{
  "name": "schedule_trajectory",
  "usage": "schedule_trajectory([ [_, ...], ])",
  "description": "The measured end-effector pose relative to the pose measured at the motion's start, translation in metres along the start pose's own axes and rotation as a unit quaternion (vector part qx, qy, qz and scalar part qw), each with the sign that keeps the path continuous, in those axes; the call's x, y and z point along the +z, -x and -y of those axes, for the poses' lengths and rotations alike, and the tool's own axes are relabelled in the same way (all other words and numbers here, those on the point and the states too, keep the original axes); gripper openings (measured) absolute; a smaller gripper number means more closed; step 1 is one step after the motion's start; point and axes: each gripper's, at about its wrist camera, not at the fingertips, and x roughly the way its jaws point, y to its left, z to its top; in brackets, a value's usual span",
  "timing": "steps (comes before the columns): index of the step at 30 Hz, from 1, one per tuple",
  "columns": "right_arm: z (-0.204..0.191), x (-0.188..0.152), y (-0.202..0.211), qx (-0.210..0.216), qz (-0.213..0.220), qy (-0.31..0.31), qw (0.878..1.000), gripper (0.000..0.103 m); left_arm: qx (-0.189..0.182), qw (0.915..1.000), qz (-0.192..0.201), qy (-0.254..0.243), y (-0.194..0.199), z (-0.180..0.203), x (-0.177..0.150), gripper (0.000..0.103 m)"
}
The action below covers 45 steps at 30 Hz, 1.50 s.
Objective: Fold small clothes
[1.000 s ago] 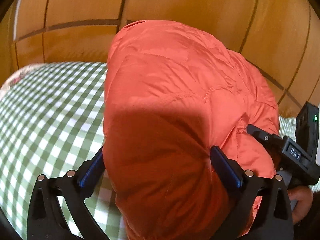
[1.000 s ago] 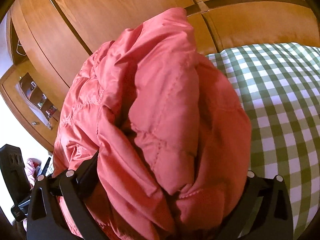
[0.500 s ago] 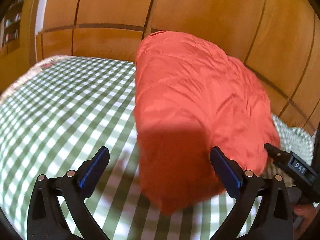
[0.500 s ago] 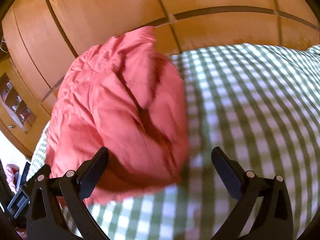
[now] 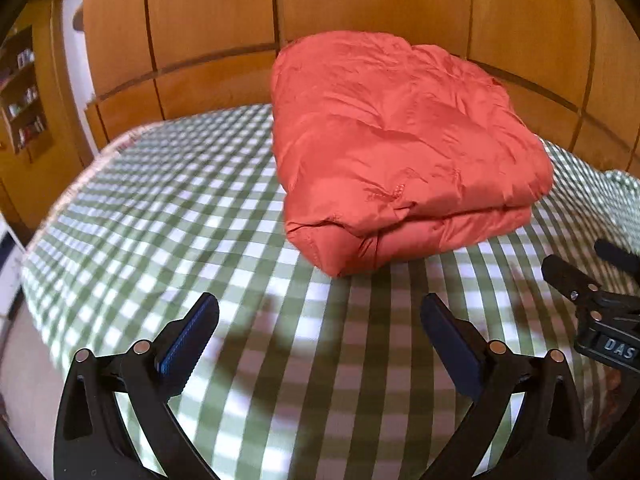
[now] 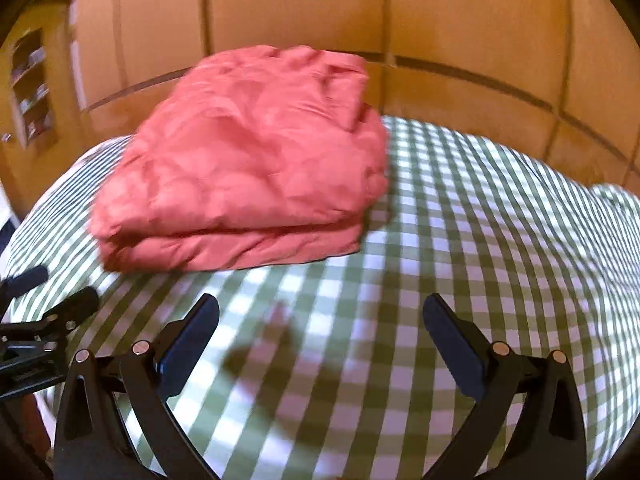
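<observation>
- Left wrist view: the left gripper [image 5: 319, 330] is seen spread wide, nothing held between its blue-padded fingers [image 5: 188, 336]; only the green checked cloth [image 5: 168, 216] lies under the gap.
- A folded orange quilted jacket [image 5: 400, 148] is seen at 12 o'clock, resting on the cloth, apart from the fingertips.
- The right gripper [image 5: 592, 280] is glimpsed at 3 o'clock, beside the jacket's near corner without touching it.
- Right wrist view: the right gripper [image 6: 320, 330] is likewise held wide apart and empty.
- The jacket [image 6: 248, 168] is placed at 11 o'clock, clear of the pads.
- Wooden panelling [image 6: 304, 4] is seen behind the bed.
- The left gripper [image 6: 48, 312] shows at 9 o'clock.
</observation>
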Motion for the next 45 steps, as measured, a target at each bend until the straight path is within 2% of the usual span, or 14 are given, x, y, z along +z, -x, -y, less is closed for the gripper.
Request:
schedule_trajectory([
  [3,-0.003,-0.002,0.019,-0.007,0.022,-0.001,1.000,0.101,0.024,0.9993,0.027,-0.007,0.020,0.000,-0.004,0.100],
  [7,-0.003,0.003,0.039,-0.007,0.054,-0.013,0.998,0.101,0.034,0.9981,0.051,0.005,0.039,-0.007,-0.003,0.100],
  [14,-0.004,0.004,0.059,-0.005,0.065,-0.026,0.998,0.101,0.048,0.9953,0.083,0.007,0.064,-0.008,0.001,0.100],
  [24,-0.004,0.003,0.056,-0.008,0.049,-0.032,0.998,0.101,0.029,0.9965,0.076,0.022,0.068,-0.011,-0.001,0.100],
  [45,0.000,-0.001,0.046,-0.005,0.030,-0.037,0.999,0.101,0.025,0.9968,0.073,0.019,0.066,-0.008,-0.003,0.100],
])
